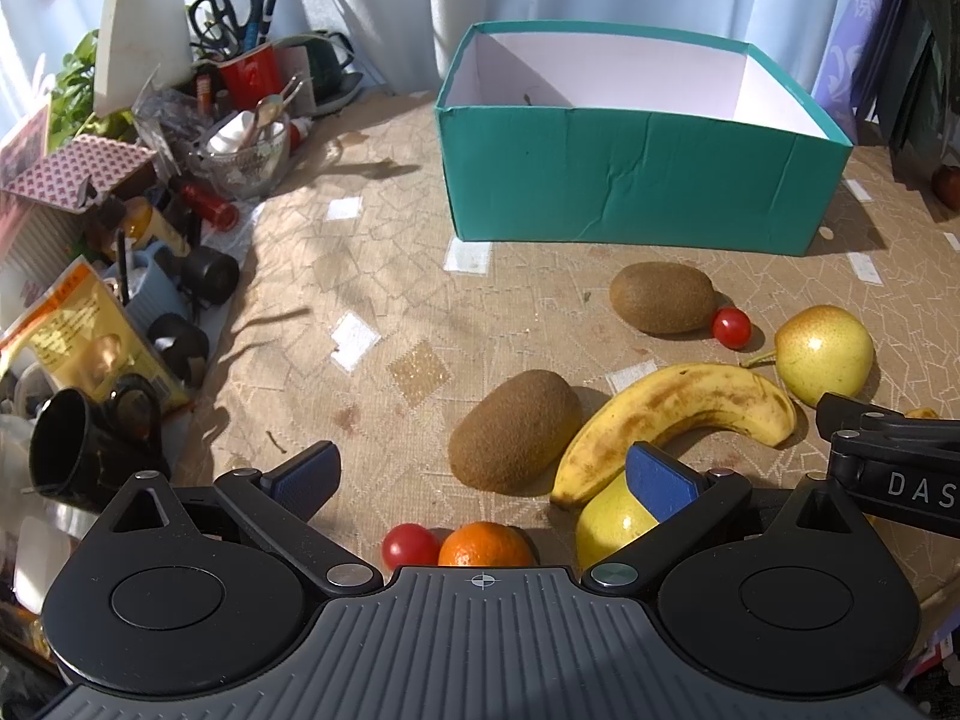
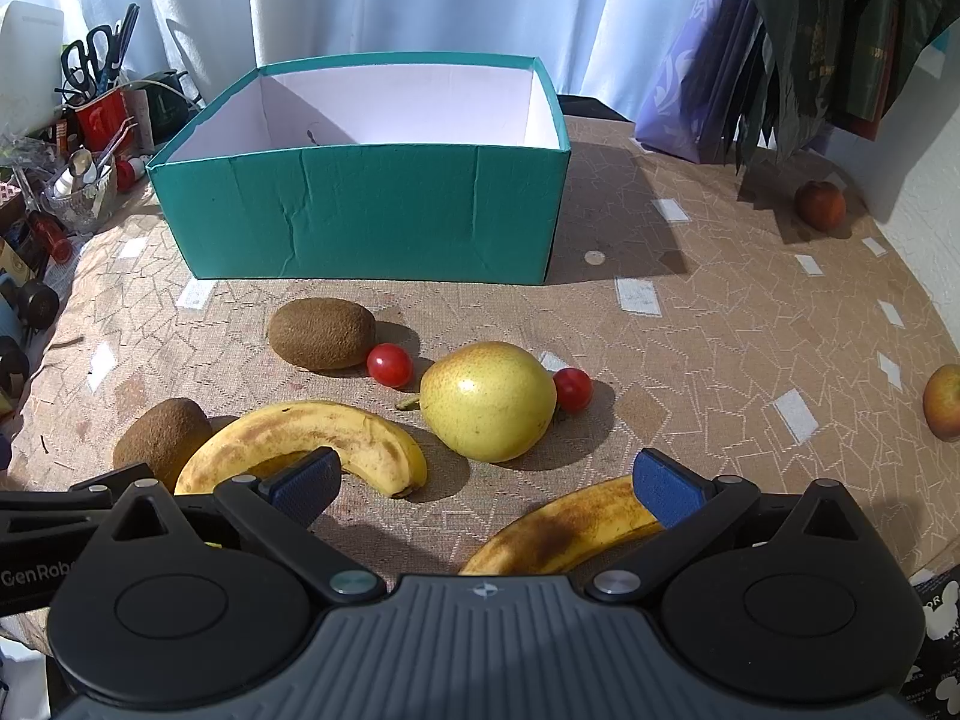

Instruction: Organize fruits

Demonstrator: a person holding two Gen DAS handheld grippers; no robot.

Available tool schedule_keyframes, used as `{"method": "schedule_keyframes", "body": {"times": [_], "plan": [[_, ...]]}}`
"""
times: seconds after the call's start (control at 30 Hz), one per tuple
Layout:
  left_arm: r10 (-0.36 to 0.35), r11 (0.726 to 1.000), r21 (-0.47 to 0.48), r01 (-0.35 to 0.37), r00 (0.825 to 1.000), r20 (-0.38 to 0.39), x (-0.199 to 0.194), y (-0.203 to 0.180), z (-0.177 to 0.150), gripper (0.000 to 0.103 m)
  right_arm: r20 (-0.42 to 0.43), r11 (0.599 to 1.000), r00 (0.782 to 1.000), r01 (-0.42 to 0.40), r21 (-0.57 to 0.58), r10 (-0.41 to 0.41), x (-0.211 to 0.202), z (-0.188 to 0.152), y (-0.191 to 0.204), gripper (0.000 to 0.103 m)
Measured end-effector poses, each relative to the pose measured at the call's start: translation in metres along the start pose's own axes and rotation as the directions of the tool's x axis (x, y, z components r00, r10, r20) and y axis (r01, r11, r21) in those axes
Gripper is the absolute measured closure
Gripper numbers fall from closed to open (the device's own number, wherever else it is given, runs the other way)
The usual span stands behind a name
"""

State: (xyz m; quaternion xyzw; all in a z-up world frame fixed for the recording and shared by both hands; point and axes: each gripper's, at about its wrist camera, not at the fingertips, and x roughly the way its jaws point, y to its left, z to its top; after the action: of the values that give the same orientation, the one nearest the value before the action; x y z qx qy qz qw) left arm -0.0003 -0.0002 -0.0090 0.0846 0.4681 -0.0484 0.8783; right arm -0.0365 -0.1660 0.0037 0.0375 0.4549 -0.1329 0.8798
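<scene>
A teal box [image 1: 630,180] [image 2: 372,210], white inside, stands open at the back of the table. In front of it lie two kiwis [image 1: 516,438] [image 1: 660,297], a banana [image 1: 678,414] [image 2: 300,438], a yellow pear [image 1: 825,351] [image 2: 486,399] and cherry tomatoes [image 1: 732,327] [image 2: 390,365]. My left gripper [image 1: 486,474] is open above the near kiwi, an orange [image 1: 486,546], a tomato [image 1: 411,546] and a yellow apple [image 1: 612,522]. My right gripper [image 2: 486,486] is open over a second banana [image 2: 564,531].
Cluttered cups, scissors, jars and packets [image 1: 120,210] crowd the table's left side. Two reddish fruits [image 2: 821,205] [image 2: 943,401] lie far right, near hanging bags [image 2: 780,48]. A curtain hangs behind the box.
</scene>
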Motion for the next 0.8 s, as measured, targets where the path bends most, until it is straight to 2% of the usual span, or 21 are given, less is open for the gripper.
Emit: {"method": "schedule_keyframes", "body": {"times": [0.8], "plan": [[-0.009, 1.000, -0.029, 0.009, 1.000, -0.018, 0.0006, 0.0059, 0.0020, 0.000, -0.002, 1.000, 1.000, 0.000, -0.003, 0.000, 0.0004, 0.0002, -0.0008, 0.000]]}}
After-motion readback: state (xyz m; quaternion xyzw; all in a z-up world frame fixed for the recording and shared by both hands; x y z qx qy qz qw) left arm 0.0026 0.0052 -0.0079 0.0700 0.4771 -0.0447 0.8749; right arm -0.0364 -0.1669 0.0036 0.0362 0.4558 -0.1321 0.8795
